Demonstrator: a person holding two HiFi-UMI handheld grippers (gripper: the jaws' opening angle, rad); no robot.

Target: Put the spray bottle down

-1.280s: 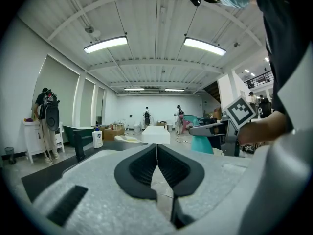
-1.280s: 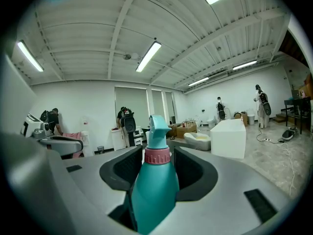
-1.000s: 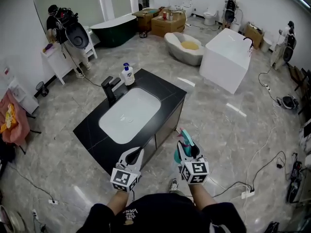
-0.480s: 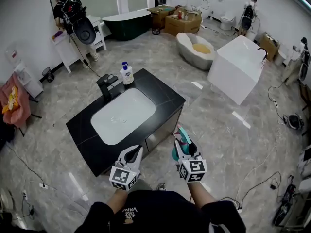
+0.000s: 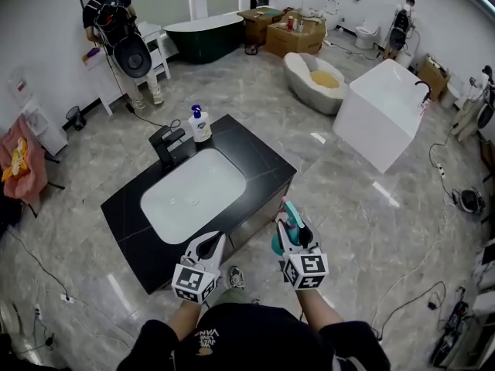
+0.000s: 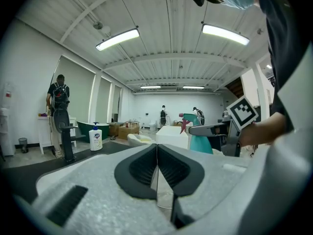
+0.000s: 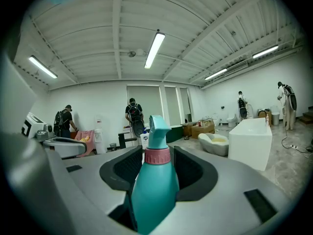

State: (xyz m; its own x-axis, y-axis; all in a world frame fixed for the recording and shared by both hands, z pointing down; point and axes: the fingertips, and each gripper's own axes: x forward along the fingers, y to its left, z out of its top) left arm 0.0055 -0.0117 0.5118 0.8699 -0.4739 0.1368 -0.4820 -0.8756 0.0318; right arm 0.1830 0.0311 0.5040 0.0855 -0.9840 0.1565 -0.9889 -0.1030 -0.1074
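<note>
A teal spray bottle (image 7: 152,180) with a pink collar stands upright between the jaws of my right gripper (image 7: 155,168), which is shut on its body. In the head view the spray bottle (image 5: 290,221) sticks out of the right gripper (image 5: 289,236), held in the air off the near right corner of the black vanity counter (image 5: 255,157). My left gripper (image 5: 210,247) is level beside it, jaws shut with nothing in them. In the left gripper view, the left gripper (image 6: 157,173) shows its pads together, and the bottle (image 6: 197,137) appears at the right.
The counter holds a white basin (image 5: 193,195), a black faucet (image 5: 167,144) and a soap pump bottle (image 5: 199,124). A white tub (image 5: 384,114), an oval tub (image 5: 312,80), boxes, floor cables and several people stand around the room.
Both grippers have moved forward toward the counter together, the bottle still in the right one. The view has shifted, so the vanity lies closer.
</note>
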